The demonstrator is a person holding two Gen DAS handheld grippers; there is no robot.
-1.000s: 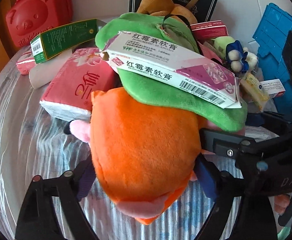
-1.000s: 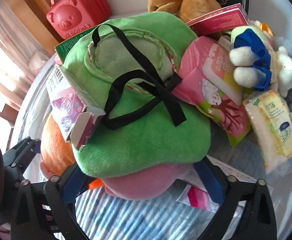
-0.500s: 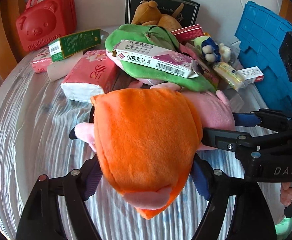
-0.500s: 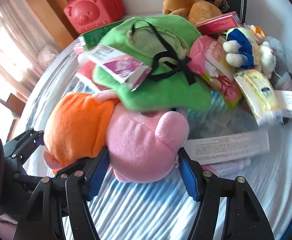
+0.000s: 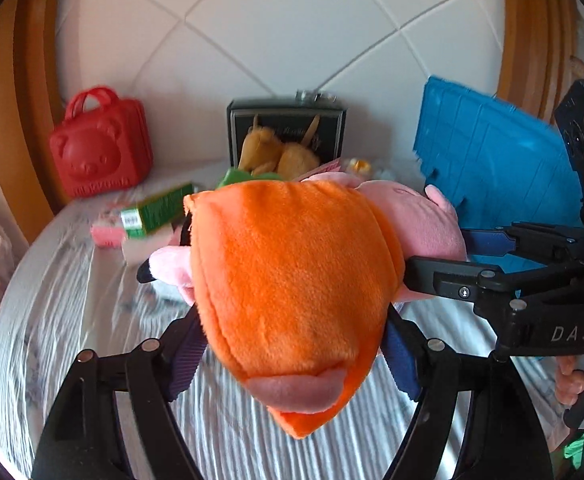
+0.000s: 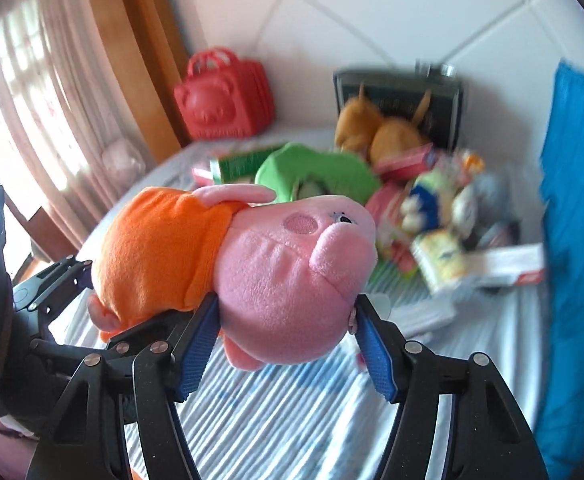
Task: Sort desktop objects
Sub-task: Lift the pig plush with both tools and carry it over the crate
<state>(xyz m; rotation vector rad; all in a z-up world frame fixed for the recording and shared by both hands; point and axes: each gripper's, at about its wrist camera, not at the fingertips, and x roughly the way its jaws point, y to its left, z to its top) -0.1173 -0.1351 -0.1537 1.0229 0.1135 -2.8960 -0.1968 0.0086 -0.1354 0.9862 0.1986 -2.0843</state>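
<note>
A plush pig with a pink head and an orange dress hangs in the air above the striped tabletop. My left gripper is shut on its orange body, blue pads pressing both sides. My right gripper is shut on the pink head. In the left wrist view the right gripper reaches in from the right, and a hand holds its grip at the lower right. The left gripper shows at the left edge of the right wrist view.
A pile lies at the back of the table: a green plush hat, a green box, a brown plush before a black box, packets and small toys. A red bear case stands back left; a blue plastic panel stands right.
Both grippers have risen and tilted up, carrying the pig out from under the green hat and the medicine box. The pile now lies farther away and lower in both views.
</note>
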